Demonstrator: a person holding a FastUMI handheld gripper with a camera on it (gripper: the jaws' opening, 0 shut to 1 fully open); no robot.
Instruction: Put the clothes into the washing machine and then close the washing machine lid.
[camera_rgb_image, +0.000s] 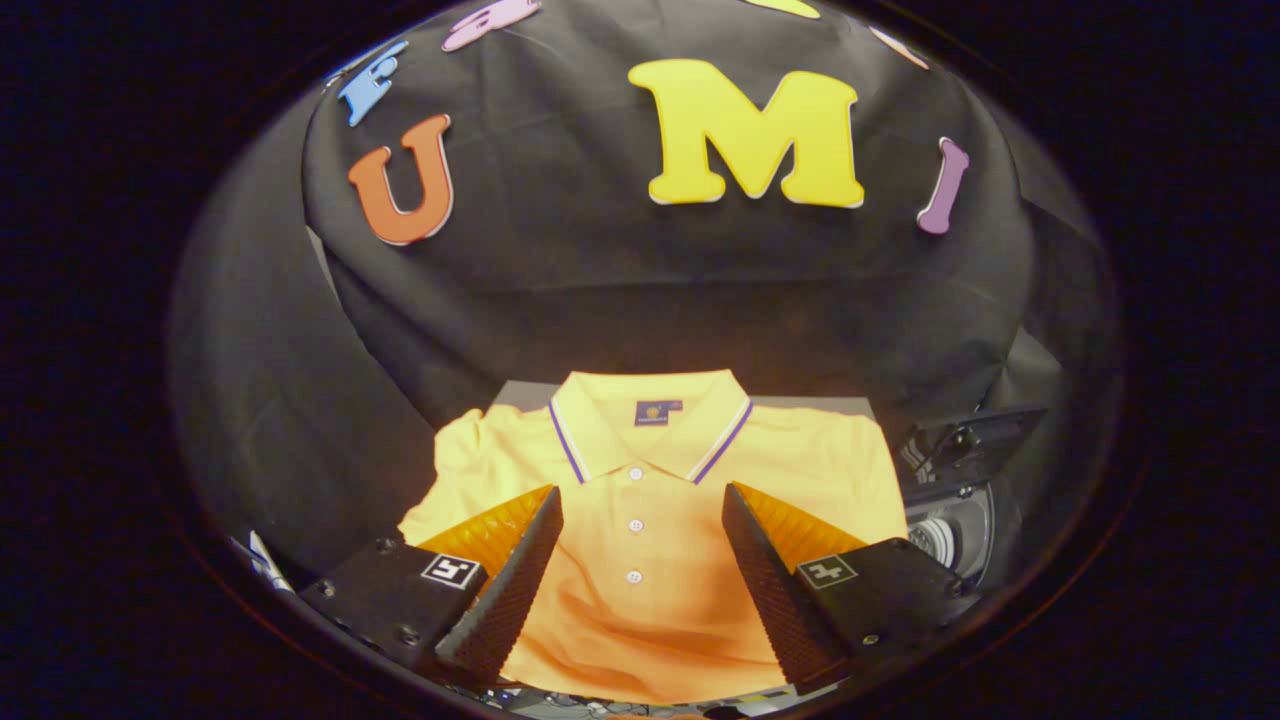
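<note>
Gripper view: gripper (640, 560) is held released, jaws spread over the yellow polo shirt (650, 600) laid flat on the grey worktop (520, 392). Washing machine (955, 535) is seen just right of it. Pick step pending; a descent and pinch on the fabric is likely needed next.

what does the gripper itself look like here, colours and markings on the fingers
The gripper has two wedge-shaped fingers. Their inner faces are black pads with a fine dotted grip texture; the outer sides are ribbed translucent orange. Each finger sits on a black block with visible screws, and each block carries a small square black-and-white marker. The fingers stand apart over a yellow polo shirt.
</note>
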